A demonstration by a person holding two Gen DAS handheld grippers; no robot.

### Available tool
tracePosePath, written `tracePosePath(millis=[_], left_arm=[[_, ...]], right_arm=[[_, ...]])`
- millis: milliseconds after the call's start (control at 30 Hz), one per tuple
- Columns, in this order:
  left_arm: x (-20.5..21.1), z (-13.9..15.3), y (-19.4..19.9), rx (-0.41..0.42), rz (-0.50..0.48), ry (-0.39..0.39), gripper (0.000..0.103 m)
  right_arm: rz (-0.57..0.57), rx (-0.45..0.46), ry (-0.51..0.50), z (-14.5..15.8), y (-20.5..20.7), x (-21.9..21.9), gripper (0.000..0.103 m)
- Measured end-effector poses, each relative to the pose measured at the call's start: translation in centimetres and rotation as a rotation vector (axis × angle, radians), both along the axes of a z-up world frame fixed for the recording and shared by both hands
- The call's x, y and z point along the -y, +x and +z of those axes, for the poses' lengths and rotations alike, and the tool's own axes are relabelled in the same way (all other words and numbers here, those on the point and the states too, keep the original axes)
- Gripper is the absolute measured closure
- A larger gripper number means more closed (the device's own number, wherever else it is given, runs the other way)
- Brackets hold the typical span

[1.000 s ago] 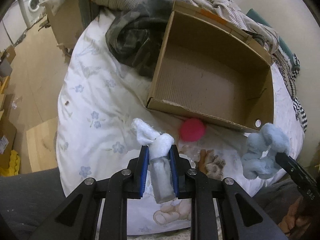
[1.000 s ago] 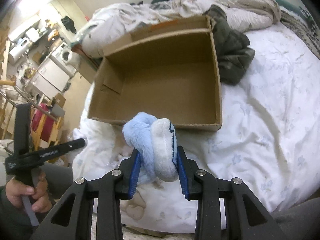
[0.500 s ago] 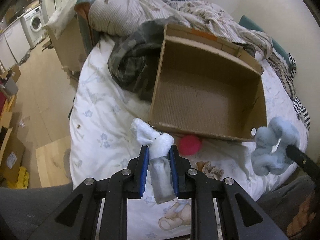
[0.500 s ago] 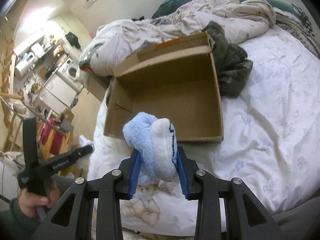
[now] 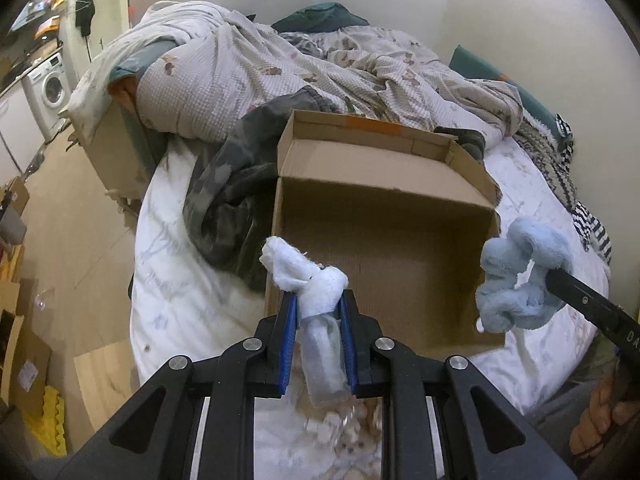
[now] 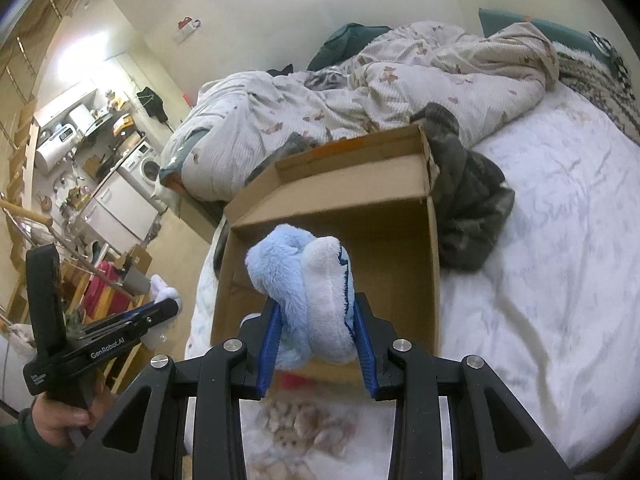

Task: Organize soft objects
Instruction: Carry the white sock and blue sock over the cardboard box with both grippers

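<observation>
At the far left of the left wrist view we see a washing machine (image 5: 50,88) and wooden floor, both distorted by the lens edge. Moving right, a dark camouflage garment (image 5: 228,208) lies crumpled on the bed (image 5: 172,292) against the left wall of the open cardboard box (image 5: 384,208), which hides part of it. Our left gripper (image 5: 318,316) is clamped on a white knotted cloth (image 5: 308,280); its knot and a loose tail stick out above the blue pads, while its lower end hangs blurred between the fingers. It hovers over the box's near left corner, hiding the near rim there. Further right, the light blue plush toy (image 5: 520,276) sits in front of the box's right wall, pinched by the right gripper, of which only one black finger shows; the rest is cut off.

In the right wrist view, the person's left hand (image 6: 60,420) grips the other tool's handle at the lower left, partly out of frame. Centrally, the right gripper (image 6: 316,344) is closed on the plush toy, which bulges over the pads and covers much of the box floor. Below the fingers, a patterned patch on the bedding is too blurred to identify. A rumpled quilt (image 6: 400,80) lies behind the box.
</observation>
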State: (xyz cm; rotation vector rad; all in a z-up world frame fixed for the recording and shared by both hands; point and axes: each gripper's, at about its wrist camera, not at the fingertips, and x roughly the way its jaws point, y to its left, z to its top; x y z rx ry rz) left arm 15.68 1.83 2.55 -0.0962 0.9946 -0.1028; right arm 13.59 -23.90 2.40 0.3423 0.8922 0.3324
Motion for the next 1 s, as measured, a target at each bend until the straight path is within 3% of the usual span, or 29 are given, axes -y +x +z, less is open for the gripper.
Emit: tracePosePath(millis=[200, 467, 667, 1000], left_arm=[[1.4, -1.0, 3.4, -0.003, -0.012, 0.012, 0.084], [3.4, -4.8, 5.1, 0.008, -0.065, 0.049, 0.084], [3.4, -6.9, 5.5, -0.024, -0.062, 0.046, 0.084], [3.6, -7.6, 5.4, -0.021, -0.077, 0.046, 0.083]], right_arm=[[-0.002, -0.009, -0.037, -1.9, 2.9, -0.7, 0.067], [-0.03, -0.111, -0.036, -6.8, 4.8, -0.8, 0.067], [-0.022, -0.149, -0.047, -8.3, 5.4, -1.0, 0.067], [-0.003, -0.208, -0.063, -9.8, 5.8, -1.5, 0.066]])
